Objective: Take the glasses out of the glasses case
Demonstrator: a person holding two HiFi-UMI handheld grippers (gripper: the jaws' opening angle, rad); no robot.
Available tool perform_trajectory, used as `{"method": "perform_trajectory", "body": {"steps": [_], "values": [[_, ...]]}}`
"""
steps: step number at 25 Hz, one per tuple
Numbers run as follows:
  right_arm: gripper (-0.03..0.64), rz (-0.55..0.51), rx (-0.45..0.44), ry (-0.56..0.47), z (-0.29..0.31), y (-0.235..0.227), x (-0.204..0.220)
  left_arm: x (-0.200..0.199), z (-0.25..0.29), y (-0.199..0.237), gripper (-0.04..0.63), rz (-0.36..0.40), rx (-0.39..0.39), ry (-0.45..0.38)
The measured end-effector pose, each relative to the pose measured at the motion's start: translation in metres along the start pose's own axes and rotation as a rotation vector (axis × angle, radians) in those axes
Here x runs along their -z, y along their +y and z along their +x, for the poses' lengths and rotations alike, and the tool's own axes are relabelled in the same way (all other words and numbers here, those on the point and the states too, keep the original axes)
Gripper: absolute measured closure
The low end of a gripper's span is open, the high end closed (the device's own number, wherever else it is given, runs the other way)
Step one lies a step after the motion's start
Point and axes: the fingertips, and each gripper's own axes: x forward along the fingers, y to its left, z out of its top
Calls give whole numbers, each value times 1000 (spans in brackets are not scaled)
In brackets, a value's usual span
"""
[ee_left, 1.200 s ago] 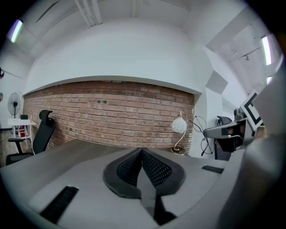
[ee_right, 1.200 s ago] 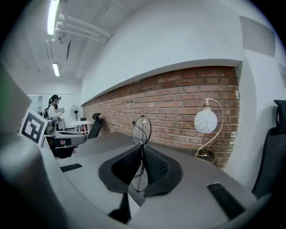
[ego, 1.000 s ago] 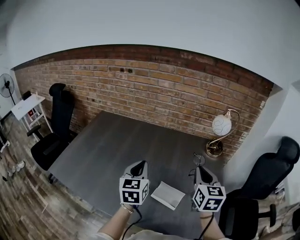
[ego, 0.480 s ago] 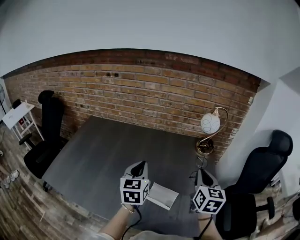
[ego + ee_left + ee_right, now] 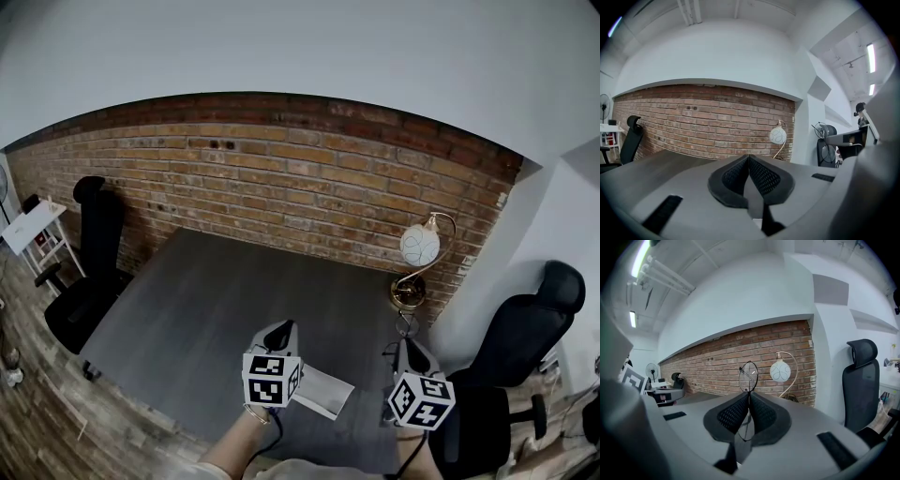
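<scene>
1. The left gripper (image 5: 749, 158) is hovering above the dark grey counter (image 5: 225, 300), its fingers pressing together.
2. The pale flat rectangular glasses case (image 5: 326, 392) is lying on the counter just beside it.
3. The right gripper (image 5: 749, 394) is clamping its fingers on the thin dark wire-framed glasses (image 5: 748, 376), out of the case, with one round lens rising above the fingertips.

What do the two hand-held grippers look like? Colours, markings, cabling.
Both match. The left hand-held gripper and right hand-held gripper have pale grey bodies, each carrying a white cube bearing black square markers. A black cable runs from each back toward the person. The pads are black, wedge-shaped, with a mesh texture.
</scene>
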Motion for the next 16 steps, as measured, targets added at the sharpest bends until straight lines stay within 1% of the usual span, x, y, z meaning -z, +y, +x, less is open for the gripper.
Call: {"method": "perform_trajectory", "body": {"steps": [7,16], "values": [[575,11,4,-3,3,-2,0,1,5,0,577,13,7,5],[575,8,16,-1,8,-5,0,-3,9,2,576,5,24,-5]]}}
